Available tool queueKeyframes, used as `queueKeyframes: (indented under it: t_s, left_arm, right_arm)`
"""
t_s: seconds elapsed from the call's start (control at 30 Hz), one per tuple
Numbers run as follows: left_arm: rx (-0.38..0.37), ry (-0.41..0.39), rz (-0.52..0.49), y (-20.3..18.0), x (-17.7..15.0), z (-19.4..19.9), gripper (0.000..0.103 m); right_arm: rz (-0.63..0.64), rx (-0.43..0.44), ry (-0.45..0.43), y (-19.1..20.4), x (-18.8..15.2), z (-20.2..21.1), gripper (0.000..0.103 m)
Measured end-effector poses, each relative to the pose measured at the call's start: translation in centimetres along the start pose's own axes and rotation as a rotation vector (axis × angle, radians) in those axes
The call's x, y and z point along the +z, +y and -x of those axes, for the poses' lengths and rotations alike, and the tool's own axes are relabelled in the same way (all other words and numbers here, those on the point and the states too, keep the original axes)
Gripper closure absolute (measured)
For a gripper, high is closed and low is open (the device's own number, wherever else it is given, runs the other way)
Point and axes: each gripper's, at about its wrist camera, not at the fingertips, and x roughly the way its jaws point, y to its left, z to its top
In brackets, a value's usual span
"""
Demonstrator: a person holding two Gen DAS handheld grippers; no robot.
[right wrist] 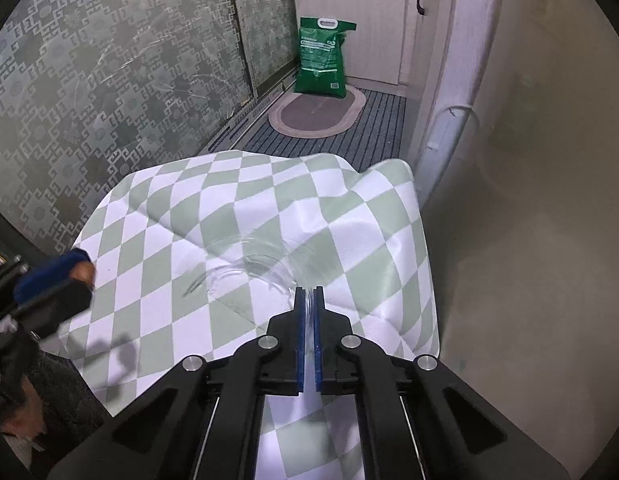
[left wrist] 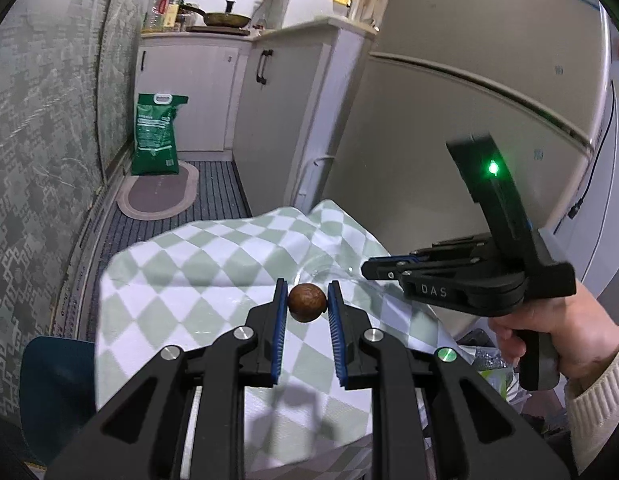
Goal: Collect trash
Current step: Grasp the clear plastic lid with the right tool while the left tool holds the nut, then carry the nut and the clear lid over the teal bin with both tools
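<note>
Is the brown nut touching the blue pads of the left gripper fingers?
Touching. In the left wrist view the brown nut sits clamped between both blue pads of the left gripper, with no gap on either side.

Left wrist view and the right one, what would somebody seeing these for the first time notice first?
First, the round brown nut pinched between the blue pads of the left gripper, above the green-and-white checked cloth. Next, the right gripper, closed on the rim of a clear plastic dish that rests on that cloth. Farther back, a green bag stands on the floor by the white cabinets.
</note>
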Motion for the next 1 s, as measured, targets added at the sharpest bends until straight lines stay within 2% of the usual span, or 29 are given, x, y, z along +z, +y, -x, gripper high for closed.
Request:
queueKeyframes:
  t_s: [0.27, 0.63, 1.0]
  left_arm:
    - [0.050, -0.048, 0.024, 2.4, 0.5, 3.1, 0.082]
    - [0.134, -0.065, 0.060, 6.5, 0.4, 5.7, 0.082]
    - [0.223, -0.063, 0.098, 10.8, -0.4, 8.0, 0.082]
  right_arm:
    - [0.025, 0.014, -0.028, 2.1, 1.0, 0.7, 0.100]
    - [0.095, 0.082, -0.087, 7.4, 3.8, 1.8, 0.100]
    - [0.174, 0.138, -0.093, 13.0, 5.8, 1.1, 0.100]
